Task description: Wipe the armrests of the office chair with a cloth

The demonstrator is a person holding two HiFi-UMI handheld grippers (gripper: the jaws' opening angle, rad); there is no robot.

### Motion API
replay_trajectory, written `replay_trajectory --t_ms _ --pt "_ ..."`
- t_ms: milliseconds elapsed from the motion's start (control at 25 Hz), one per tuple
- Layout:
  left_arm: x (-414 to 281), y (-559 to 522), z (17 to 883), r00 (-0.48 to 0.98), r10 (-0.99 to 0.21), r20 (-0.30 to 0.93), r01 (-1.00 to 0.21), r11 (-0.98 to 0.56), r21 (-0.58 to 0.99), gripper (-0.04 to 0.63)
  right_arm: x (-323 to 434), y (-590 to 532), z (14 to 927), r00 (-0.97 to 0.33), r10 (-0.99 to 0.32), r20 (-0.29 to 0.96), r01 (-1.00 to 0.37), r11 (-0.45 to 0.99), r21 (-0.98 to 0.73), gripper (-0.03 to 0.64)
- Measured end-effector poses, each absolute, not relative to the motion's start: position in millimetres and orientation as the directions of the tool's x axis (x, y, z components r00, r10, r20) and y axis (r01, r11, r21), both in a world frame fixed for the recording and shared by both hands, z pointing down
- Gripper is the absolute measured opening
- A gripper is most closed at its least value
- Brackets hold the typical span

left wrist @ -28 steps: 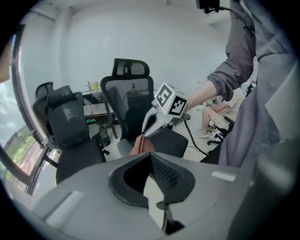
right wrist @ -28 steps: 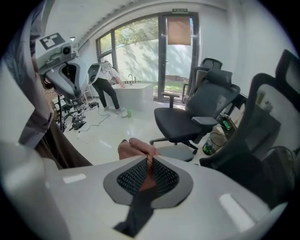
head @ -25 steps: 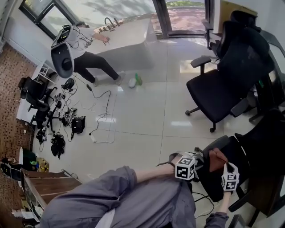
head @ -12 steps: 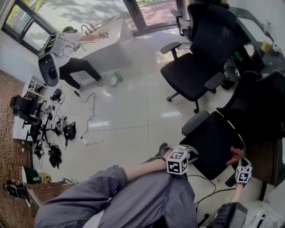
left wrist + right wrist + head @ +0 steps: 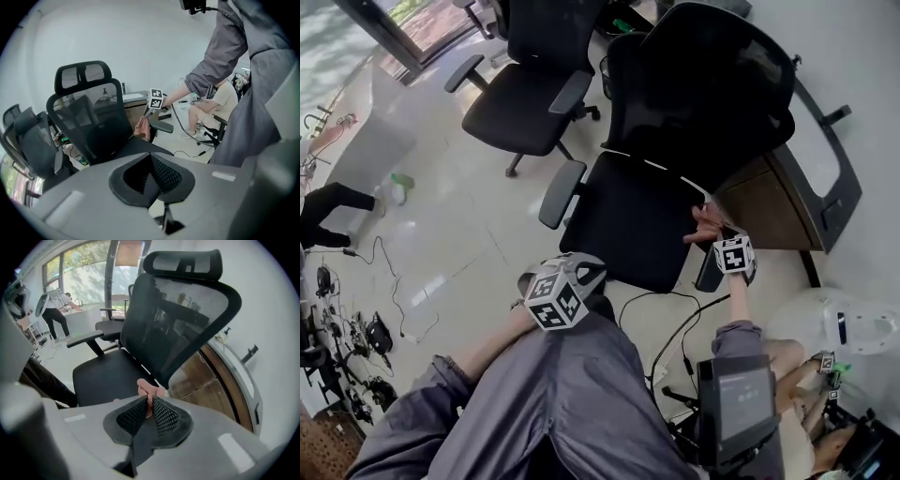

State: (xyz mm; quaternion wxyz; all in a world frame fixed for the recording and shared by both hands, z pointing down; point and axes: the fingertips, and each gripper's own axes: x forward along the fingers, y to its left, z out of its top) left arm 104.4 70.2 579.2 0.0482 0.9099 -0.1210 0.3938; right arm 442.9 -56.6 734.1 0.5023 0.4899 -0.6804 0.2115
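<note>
The right gripper (image 5: 149, 412) has its two mesh pads pinched together on a fold of salmon-pink cloth (image 5: 150, 389), which pokes out just past the tips. Straight beyond the tips is the black office chair (image 5: 110, 373), its seat below them and its mesh backrest rising behind. From the opposite side, the cloth hangs off those tips just beside the inner end of the closest armrest (image 5: 162, 126); contact cannot be made out. The left gripper (image 5: 151, 176) has its pads closed against each other, holding nothing. It is held off the seat's front edge, near the other armrest (image 5: 560, 194) and well apart from the cloth.
</note>
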Motion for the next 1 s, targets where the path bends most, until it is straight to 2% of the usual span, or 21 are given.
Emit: replay_trajectory --t_ms 160,640,760,1000 --pt "120.6 68.7 580.5 0.673 -0.170 0.719 -0.242 -0.970 -0.003 0.017 475.5 -3.2 741.1 0.052 -0.402 0.914 -0.909 0.360 0.211 0.029" --pt "163.6 69.8 571.0 0.752 -0.084 0.654 -0.113 -0.994 0.003 0.017 426.1 150.4 749.5 -0.087 -0.204 0.975 -0.906 0.423 0.007 0.029" --pt "161.9 69.6 571.1 0.756 -0.095 0.648 -0.115 -0.993 -0.011 0.017 435.4 135.2 745.4 -0.052 -0.219 0.974 -0.889 0.455 0.055 0.029" --pt "164.6 59.9 570.1 0.737 -0.128 0.664 -0.149 -0.989 -0.026 0.017 475.4 44.5 737.6 0.034 -0.336 0.941 -0.851 0.483 0.203 0.029"
